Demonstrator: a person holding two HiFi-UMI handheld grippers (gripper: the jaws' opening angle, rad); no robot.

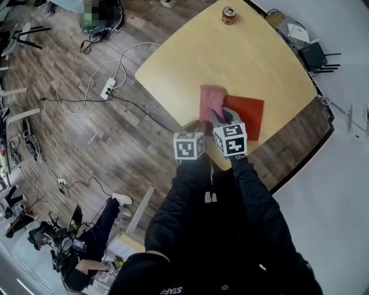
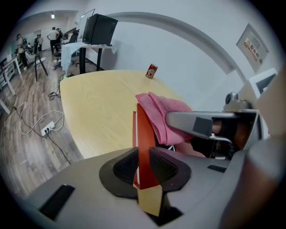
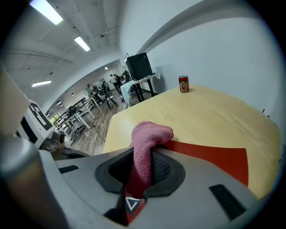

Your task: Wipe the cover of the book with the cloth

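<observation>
At near table edge: left gripper clamps red book, right gripper pinches pink cloth at cover. Wiping step, seemingly; next: sweep rightward.

Tabletop seemingly open, can far off

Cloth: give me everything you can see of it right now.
The cloth is pink, with a nubby, towel-like weave, and is bunched into a thick roll rather than spread flat. The right gripper has its jaws shut on one end. The free end bulges out past them and rests at one edge of the red book, apparently partly on the cover and partly on the wooden table. The left gripper clamps the book's edge close beside the cloth, not the cloth itself.
</observation>
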